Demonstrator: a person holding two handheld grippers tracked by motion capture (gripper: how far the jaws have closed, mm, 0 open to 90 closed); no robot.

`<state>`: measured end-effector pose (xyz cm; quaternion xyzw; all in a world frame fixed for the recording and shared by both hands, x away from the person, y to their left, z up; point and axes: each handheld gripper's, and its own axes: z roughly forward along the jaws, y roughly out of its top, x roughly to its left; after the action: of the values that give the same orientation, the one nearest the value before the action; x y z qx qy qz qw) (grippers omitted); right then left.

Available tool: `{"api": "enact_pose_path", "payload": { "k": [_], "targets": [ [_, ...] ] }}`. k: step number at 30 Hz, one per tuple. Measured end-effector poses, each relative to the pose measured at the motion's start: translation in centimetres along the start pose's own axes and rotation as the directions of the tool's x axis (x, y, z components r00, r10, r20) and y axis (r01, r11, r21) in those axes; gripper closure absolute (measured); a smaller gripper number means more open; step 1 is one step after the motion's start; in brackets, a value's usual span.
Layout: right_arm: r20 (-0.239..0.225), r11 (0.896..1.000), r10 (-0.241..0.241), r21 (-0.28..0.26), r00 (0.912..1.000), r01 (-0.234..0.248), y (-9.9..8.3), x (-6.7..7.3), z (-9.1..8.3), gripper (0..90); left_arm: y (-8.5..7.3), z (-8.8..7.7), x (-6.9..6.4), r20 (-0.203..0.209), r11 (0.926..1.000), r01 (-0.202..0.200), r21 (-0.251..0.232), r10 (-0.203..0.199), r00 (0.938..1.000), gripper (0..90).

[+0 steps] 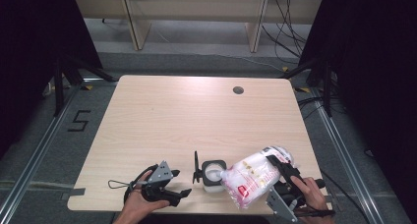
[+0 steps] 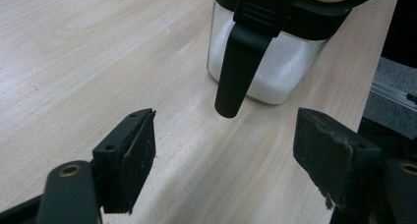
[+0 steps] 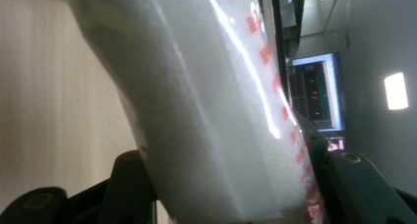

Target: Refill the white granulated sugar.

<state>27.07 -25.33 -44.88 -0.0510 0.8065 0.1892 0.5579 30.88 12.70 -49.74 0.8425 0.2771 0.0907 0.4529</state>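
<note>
A clear square jar (image 1: 213, 179) with white powder in it stands near the table's front edge, its black lid (image 1: 196, 167) swung up on its left side. My right gripper (image 1: 271, 169) is shut on a plastic bag of white grains with red print (image 1: 251, 179), tilted so its lower corner rests at the jar's mouth. In the right gripper view the bag (image 3: 206, 111) sits squeezed between both jaws of the right gripper (image 3: 223, 184). My left gripper (image 1: 181, 183) lies low on the table left of the jar. It stands open (image 2: 226, 135) and holds nothing, facing the jar (image 2: 275, 76) and its black lid latch (image 2: 236, 71).
The light wooden table (image 1: 187, 116) stretches bare behind the jar, with a round cable hole (image 1: 238, 90) at the back right. Both hands work close to the front edge. Beyond the table are shelf legs and cables on the grey floor.
</note>
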Motion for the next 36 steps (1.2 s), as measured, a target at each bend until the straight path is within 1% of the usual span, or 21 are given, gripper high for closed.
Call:
{"api": "enact_pose_path", "payload": {
  "k": [1,2,4,7,8,9,11,12,13,17,18,19,21,22,25,27,31,32,33,34,36],
  "targets": [
    [0.006,0.996,-0.079,-0.031,0.9968,0.08,0.0,-0.7,0.1,51.8,0.0,0.0,0.0,0.0,1.0,0.001,0.0,-0.001,1.0,23.6],
    [-0.02,0.999,0.046,-0.027,0.9988,-0.046,-0.2,-0.1,0.1,52.1,0.0,0.0,-0.1,-0.003,1.0,0.01,0.0,-0.01,0.9999,23.6],
    [-0.025,0.999,0.021,-0.047,0.9995,-0.022,-0.3,-0.5,0.2,52.4,-0.1,0.0,-0.2,-0.007,0.9995,0.03,0.002,-0.03,0.9995,23.6],
    [-0.056,0.993,0.099,-0.055,0.9935,-0.102,-0.5,-0.1,0.5,53.1,0.0,0.0,0.0,0.0,1.0,0.0,-0.001,0.0,1.0,23.6],
    [-0.056,0.996,0.065,-0.059,0.9963,-0.069,-0.5,-0.2,0.6,53.3,0.0,0.0,0.0,0.0,1.0,0.0,0.0,0.0,1.0,23.6],
    [-0.065,0.991,0.115,-0.057,0.9913,-0.119,-0.6,0.2,0.6,53.5,0.0,-0.1,0.0,0.002,1.0,-0.001,0.001,0.001,1.0,23.6],
    [-0.075,0.989,0.129,-0.062,0.9888,-0.134,-0.7,0.2,0.8,53.8,0.0,0.0,0.0,-0.003,1.0,0.002,-0.005,-0.002,1.0,23.6],
    [-0.075,0.992,0.09,-0.08,0.9932,-0.095,-0.8,-0.1,0.9,54.0,0.0,0.0,0.0,-0.002,1.0,0.0,-0.003,0.0,1.0,23.6],
    [-0.081,0.987,0.14,-0.064,0.9868,-0.145,-0.8,0.2,0.8,54.1,0.0,0.0,0.0,-0.002,1.0,0.0,-0.004,0.0,1.0,23.6],
    [-0.096,0.977,0.187,-0.084,0.9777,-0.195,-1.1,0.1,1.0,55.1,0.0,0.0,0.1,0.004,1.0,0.0,0.003,0.0,1.0,23.6],
    [-0.087,0.977,0.175,-0.106,0.9807,-0.184,-1.1,0.0,1.2,55.3,0.0,-0.1,0.1,0.004,1.0,-0.001,0.003,0.001,1.0,23.6],
    [-0.102,0.969,0.215,-0.1,0.9712,-0.225,-1.1,0.1,1.0,55.5,0.0,0.0,0.0,-0.001,1.0,0.001,-0.003,-0.001,1.0,23.6],
    [-0.091,0.972,0.181,-0.132,0.9792,-0.192,-1.1,-0.2,1.1,55.9,0.0,0.0,0.0,-0.002,1.0,0.0,-0.003,0.0,1.0,23.6],
    [-0.108,0.965,0.218,-0.126,0.97,-0.231,-1.1,-0.1,1.1,56.1,0.0,-0.1,0.1,0.003,1.0,-0.001,0.002,0.001,1.0,23.6],
    [-0.101,0.966,0.196,-0.149,0.9754,-0.209,-1.1,-0.2,1.2,56.6,0.0,0.0,0.0,-0.002,1.0,-0.001,-0.002,0.001,1.0,23.6],
    [-0.112,0.961,0.212,-0.154,0.9709,-0.228,-1.1,-0.1,1.5,57.0,0.0,0.0,0.0,-0.001,1.0,0.0,-0.005,0.0,1.0,23.6],
    [-0.14,0.947,0.256,-0.164,0.9565,-0.277,-1.4,0.1,2.0,57.9,0.0,-0.1,-0.1,-0.007,0.9996,0.028,0.001,-0.028,0.9996,23.6],
    [-0.157,0.94,0.274,-0.164,0.9488,-0.299,-1.5,0.1,2.1,58.1,0.0,-0.1,-0.1,-0.006,0.9996,0.028,0.0,-0.028,0.9996,23.6],
    [-0.181,0.918,0.339,-0.151,0.9234,-0.366,-1.6,0.5,2.1,58.4,0.0,0.0,-0.1,-0.002,0.9995,0.032,-0.004,-0.032,0.9995,23.6],
    [-0.181,0.913,0.35,-0.152,0.9189,-0.378,-1.7,0.5,2.3,58.7,0.0,-0.1,0.0,-0.002,1.0,0.0,-0.003,0.0,1.0,23.6],
    [-0.201,0.904,0.362,-0.164,0.9102,-0.396,-2.0,0.4,2.7,59.2,0.0,-0.1,0.0,-0.001,1.0,0.0,-0.004,0.0,1.0,23.6]
  ]
}}
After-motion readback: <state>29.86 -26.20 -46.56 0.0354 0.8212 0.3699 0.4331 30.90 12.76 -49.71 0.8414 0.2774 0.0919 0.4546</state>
